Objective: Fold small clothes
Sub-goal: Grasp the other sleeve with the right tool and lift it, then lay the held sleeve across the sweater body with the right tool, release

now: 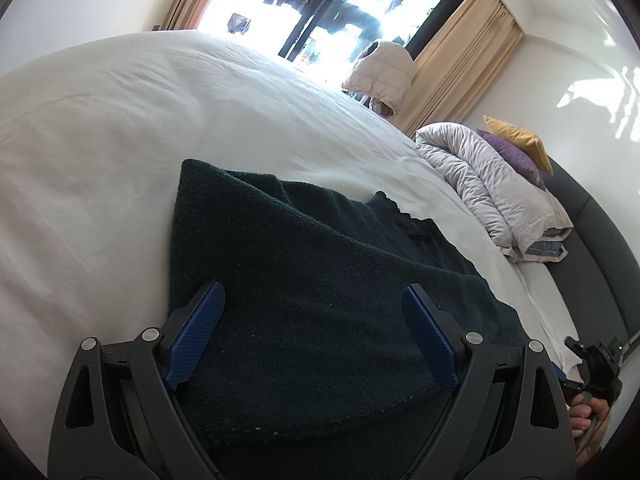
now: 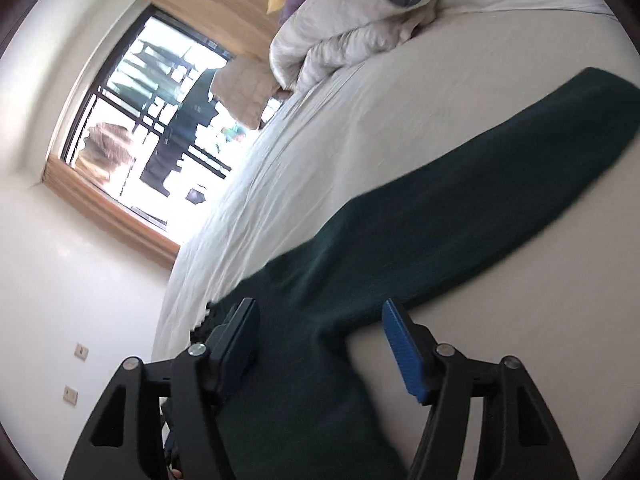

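Observation:
A dark green knit sweater [image 1: 320, 280] lies flat on the white bed sheet [image 1: 100, 160]. My left gripper [image 1: 313, 288] hovers over its near part, jaws wide open, blue pads [image 1: 196, 332] apart and pressing on nothing. In the right wrist view the sweater [image 2: 440, 216] stretches one sleeve up to the right. My right gripper [image 2: 319, 305] is open above the sweater's body near the sleeve's base, and its pads [image 2: 404, 352] grip no cloth. The right gripper [image 1: 596, 364] and the hand [image 1: 584, 416] holding it also show at the left view's lower right edge.
A rolled grey-white duvet [image 1: 480, 176] with purple [image 1: 516, 156] and yellow pillows [image 1: 520, 136] lies at the bed's head, against a dark headboard [image 1: 592, 240]. A bright window [image 1: 340, 4] with beige curtains [image 1: 460, 60] is beyond the bed. White sheet [image 2: 360, 120] surrounds the sweater.

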Motion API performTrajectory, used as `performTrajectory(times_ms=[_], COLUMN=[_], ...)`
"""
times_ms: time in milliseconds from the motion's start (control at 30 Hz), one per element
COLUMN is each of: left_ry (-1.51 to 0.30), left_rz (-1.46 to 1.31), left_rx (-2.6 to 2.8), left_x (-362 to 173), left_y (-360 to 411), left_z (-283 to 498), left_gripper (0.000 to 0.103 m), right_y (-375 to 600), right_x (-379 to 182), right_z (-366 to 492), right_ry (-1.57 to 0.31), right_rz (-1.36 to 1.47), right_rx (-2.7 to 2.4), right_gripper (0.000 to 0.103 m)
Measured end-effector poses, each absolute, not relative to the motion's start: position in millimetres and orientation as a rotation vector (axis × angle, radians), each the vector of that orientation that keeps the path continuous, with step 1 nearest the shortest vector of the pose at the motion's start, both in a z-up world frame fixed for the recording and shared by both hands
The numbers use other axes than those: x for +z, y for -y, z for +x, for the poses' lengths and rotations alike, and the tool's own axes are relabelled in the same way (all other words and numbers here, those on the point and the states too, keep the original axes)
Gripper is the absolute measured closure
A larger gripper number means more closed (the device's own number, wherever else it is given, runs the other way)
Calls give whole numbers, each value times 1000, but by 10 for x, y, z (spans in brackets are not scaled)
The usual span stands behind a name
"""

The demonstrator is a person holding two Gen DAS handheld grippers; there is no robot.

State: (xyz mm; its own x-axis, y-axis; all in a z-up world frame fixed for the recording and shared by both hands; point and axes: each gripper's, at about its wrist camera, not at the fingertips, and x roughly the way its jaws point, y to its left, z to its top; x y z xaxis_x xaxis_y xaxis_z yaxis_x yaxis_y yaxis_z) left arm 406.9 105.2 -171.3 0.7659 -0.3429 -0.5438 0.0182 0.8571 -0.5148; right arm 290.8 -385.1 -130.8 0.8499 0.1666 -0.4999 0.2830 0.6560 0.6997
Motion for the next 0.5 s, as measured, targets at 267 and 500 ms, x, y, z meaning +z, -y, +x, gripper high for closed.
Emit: performTrajectory(times_ms=[267,500], left_ry=[-677,-679], left_rz=[-511,-507], left_rx=[-205,-203], left_x=[-1721,-1726], left_y=[-1071,-1073], left_z=[4064,4069], left_gripper=[13,13], right_y=[5348,5981], right_x=[-1706,-1963], right_z=[2084,1908], right_ry=[-476,-417], right_rz=[1213,1371], right_rx=[-301,-355], right_gripper=[37,54])
